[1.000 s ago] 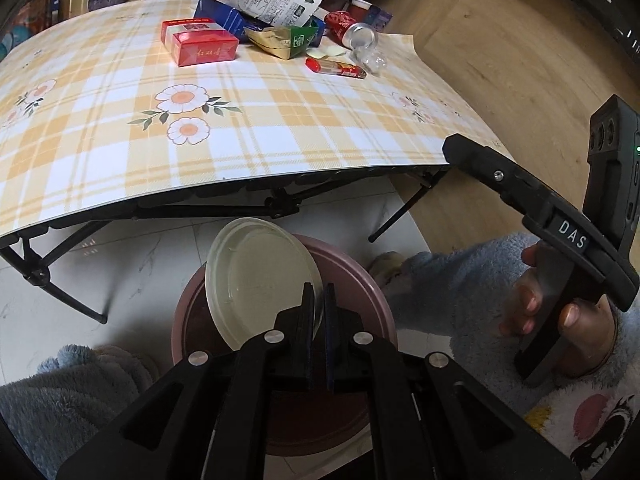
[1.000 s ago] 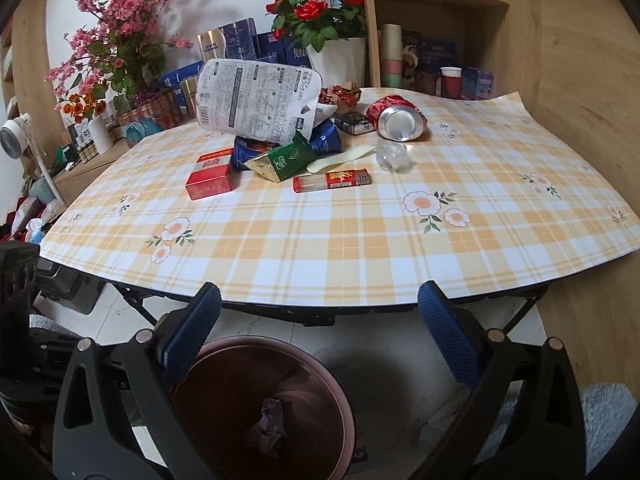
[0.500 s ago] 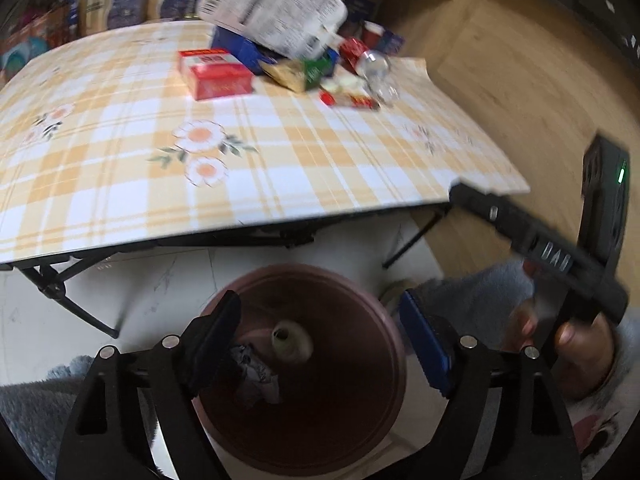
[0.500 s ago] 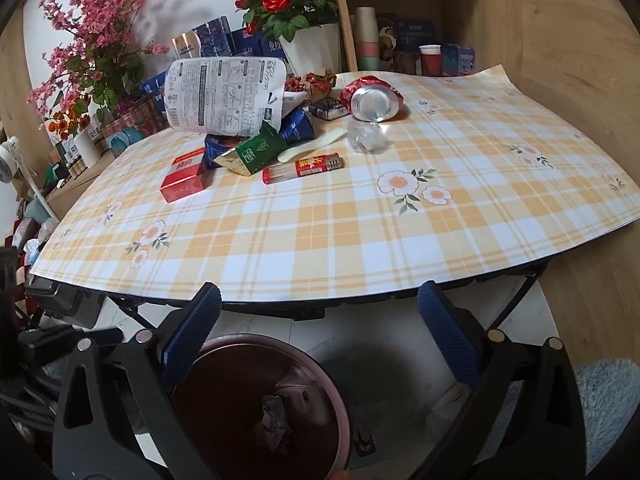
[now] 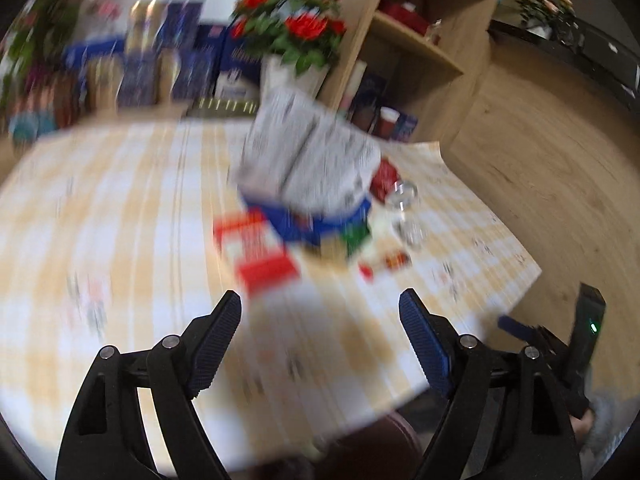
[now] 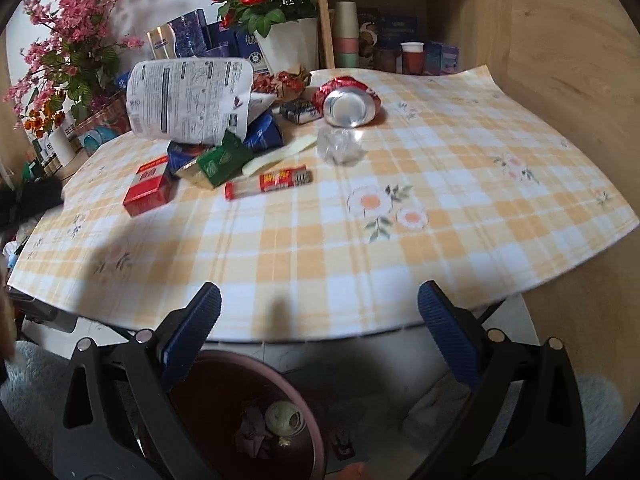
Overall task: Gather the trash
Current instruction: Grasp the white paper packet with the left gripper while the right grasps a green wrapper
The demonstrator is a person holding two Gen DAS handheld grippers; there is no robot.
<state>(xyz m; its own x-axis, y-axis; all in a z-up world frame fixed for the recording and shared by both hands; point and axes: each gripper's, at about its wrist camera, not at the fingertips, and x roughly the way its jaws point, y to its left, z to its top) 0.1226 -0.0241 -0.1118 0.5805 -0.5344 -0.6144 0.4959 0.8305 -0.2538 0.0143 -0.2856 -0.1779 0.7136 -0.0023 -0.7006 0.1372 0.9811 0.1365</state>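
A pile of trash lies at the far side of the checked table (image 6: 320, 248): a white printed bag (image 6: 188, 100), a red box (image 6: 146, 192), a green packet (image 6: 220, 160), a red strip pack (image 6: 268, 180), a crumpled clear plastic piece (image 6: 340, 146) and a crushed red can (image 6: 348, 102). The left wrist view is blurred but shows the same bag (image 5: 308, 160) and red box (image 5: 260, 252). A dark red bin (image 6: 248, 416) stands on the floor under the table's near edge, with a clear lid (image 6: 284, 418) and crumpled trash inside. My left gripper (image 5: 320, 344) and right gripper (image 6: 320, 336) are both open and empty.
A white pot of red roses (image 6: 284, 46), pink blossoms (image 6: 68, 40) and blue boxes (image 6: 192, 34) stand behind the table. A wooden shelf unit (image 6: 400, 40) with cups is at the back right. My right gripper also shows at the right in the left wrist view (image 5: 560, 352).
My left gripper opened and dropped the clear lid into the bin, then swung up towards the table. My right gripper has risen a little.
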